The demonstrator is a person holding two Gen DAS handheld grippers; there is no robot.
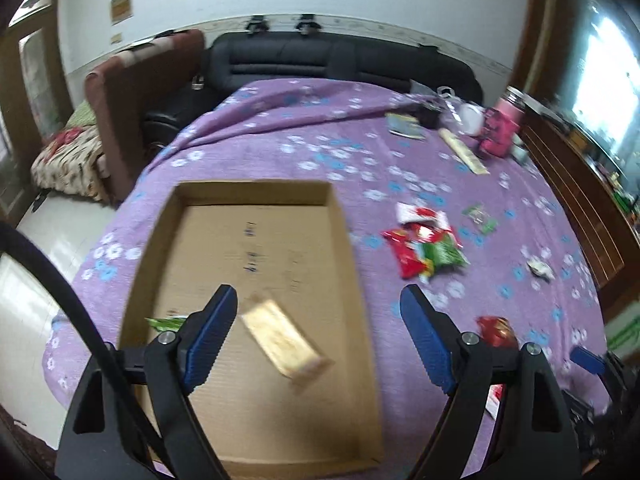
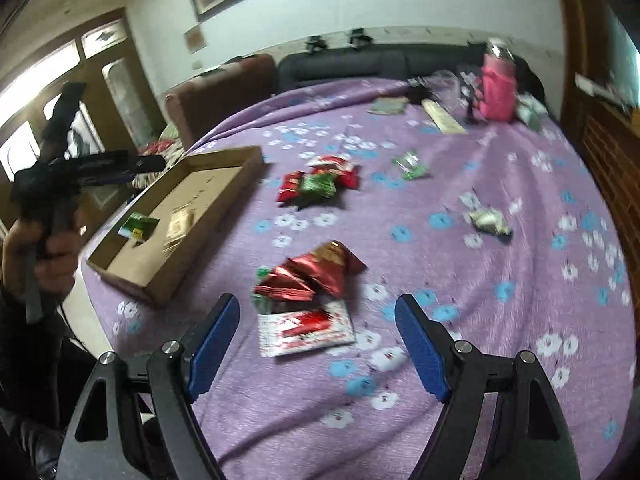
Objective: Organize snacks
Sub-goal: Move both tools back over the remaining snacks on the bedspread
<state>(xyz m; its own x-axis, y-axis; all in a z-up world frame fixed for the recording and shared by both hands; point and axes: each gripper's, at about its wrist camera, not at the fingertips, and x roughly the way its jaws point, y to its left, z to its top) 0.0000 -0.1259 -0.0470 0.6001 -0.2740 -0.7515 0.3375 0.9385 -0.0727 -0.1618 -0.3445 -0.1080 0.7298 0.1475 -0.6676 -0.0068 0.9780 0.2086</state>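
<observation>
A: Cardboard tray [image 1: 256, 236] sat under the left gripper [image 1: 316, 340], whose fingers were spread and gripping nothing; a tan wafer packet [image 1: 286, 342] lay in the tray between them.

B: And the right gripper [image 2: 316, 344]?

A: Spread too, holding nothing; a white-and-red packet [image 2: 306, 330] lay on the purple flowered cloth [image 2: 500, 360] between its fingers, with crumpled red wrappers [image 2: 316, 272] just beyond.

B: Farther off?

A: A red-and-green pile [image 2: 320, 184], then a pink bottle [image 2: 496, 88]. Handwriting on the tray floor was too blurred to read
</observation>
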